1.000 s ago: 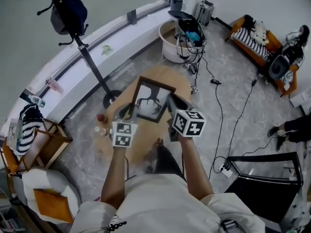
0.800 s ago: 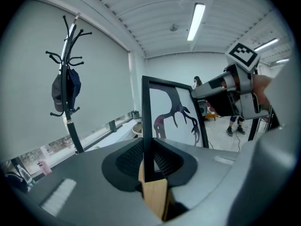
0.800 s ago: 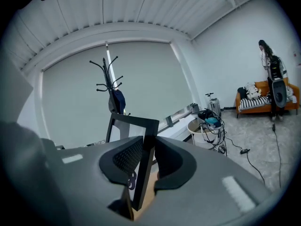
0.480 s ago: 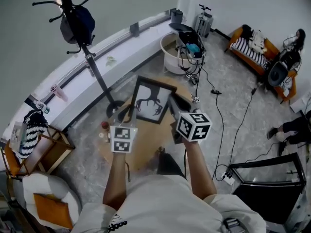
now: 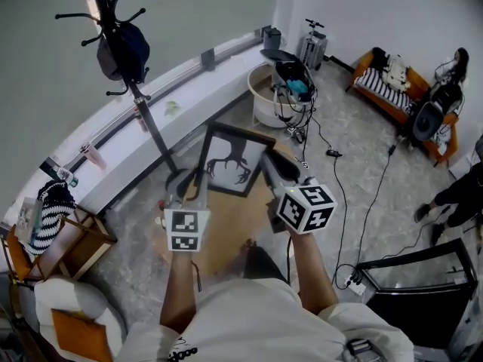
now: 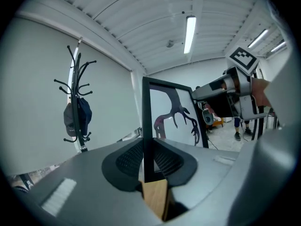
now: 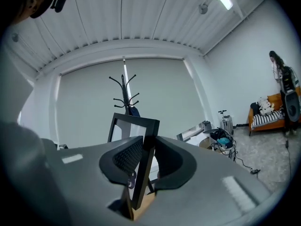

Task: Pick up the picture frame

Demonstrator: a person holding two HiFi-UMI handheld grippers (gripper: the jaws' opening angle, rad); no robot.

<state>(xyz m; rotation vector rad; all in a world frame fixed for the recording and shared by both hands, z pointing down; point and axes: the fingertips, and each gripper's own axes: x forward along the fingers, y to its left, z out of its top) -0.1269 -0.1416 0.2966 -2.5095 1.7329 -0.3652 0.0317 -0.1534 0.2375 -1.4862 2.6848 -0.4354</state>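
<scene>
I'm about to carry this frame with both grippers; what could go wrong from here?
The left gripper and right gripper each pinch only a thin side rail of the picture frame. If they drift apart or twist unevenly, it could slip out and fall onto the wooden table. The coat stand beyond it might get clipped.
</scene>
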